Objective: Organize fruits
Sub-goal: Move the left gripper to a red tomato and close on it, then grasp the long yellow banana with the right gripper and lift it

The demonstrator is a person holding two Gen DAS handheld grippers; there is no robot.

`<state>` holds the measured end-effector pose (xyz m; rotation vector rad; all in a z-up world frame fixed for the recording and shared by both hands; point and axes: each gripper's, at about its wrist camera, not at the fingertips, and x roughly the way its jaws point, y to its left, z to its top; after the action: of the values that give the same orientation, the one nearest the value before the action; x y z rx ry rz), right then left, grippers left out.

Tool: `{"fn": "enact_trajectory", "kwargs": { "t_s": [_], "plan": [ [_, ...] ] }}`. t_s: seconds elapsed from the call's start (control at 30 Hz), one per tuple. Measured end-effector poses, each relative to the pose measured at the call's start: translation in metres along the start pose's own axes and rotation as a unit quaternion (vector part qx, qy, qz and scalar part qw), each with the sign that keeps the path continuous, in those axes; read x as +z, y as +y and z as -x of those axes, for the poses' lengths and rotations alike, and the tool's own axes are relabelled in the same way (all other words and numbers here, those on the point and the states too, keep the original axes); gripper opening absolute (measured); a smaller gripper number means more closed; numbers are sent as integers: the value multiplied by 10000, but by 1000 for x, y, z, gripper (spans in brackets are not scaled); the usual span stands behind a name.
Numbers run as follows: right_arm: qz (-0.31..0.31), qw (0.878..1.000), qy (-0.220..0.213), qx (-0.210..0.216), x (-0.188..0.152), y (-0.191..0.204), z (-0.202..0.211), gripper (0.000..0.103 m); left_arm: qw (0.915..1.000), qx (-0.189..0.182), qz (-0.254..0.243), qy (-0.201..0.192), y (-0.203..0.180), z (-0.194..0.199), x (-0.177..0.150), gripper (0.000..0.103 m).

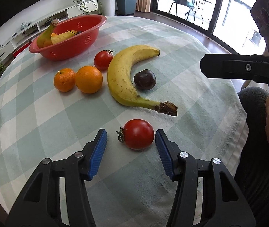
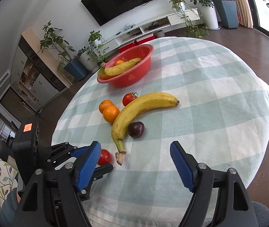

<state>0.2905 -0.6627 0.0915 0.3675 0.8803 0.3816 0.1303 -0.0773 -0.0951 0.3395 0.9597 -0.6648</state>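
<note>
Where the near edge of the checked tablecloth (image 1: 39, 113) runs across the lower frame, a red tomato (image 1: 138, 134) sits between the blue pads of the left gripper (image 1: 131, 139). Right pad looks to be at its skin, left pad stands clear by a gap on the stem side; jaws apart, not clamped. Tomato rests on the cloth.

Just above it: stem end of a large banana (image 1: 124, 77), curving up toward centre frame. A dark plum (image 1: 144, 79) lies in the banana's inner curve, near it. Left of the banana, two oranges (image 1: 78, 79) side by side, touching. A second tomato (image 1: 103, 59) sits above them, against the banana's outer side.

Upper left: red basket (image 1: 89, 37) holding bananas and an orange.

Right gripper (image 2: 135, 165) hovers over the near cloth, jaws wide, nothing between them. From its view the left gripper's finger partly hides the tomato at lower left.
</note>
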Motion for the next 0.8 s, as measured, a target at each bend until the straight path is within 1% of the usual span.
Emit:
{"fn": "enact_trajectory", "kwargs": {
  "t_s": [0.13, 0.17, 0.23, 0.47, 0.6, 0.67, 0.73, 0.8],
  "plan": [
    [66, 10000, 54, -39, 0, 1, -2, 78, 10000, -2, 61, -16, 3, -3, 1, 50],
    [79, 9999, 57, -47, 0, 1, -2, 78, 10000, 2, 51, -27, 2, -3, 1, 48],
    [73, 9999, 61, -46, 0, 1, -3, 78, 10000, 6, 29, -36, 1, -4, 2, 37],
    [57, 9999, 132, -45, 3, 3, -6, 78, 9999, 12, 77, -93, 2, -1, 0, 36],
    [101, 9995, 282, -53, 14, 8, -16, 78, 9996, -3, 219, -165, 9, 5, -5, 36],
    [173, 9992, 361, -43, 23, 14, -22, 75, 9993, -12, 318, -216, 13, 11, -10, 36],
    [178, 9985, 520, -19, 36, 19, -32, 73, 9988, -14, 412, -253, 18, 16, -14, 36],
    [92, 9961, 877, -63, 50, 21, -51, 70, 9983, -26, 512, -293, 22, 20, -19, 36]
  ]
}}
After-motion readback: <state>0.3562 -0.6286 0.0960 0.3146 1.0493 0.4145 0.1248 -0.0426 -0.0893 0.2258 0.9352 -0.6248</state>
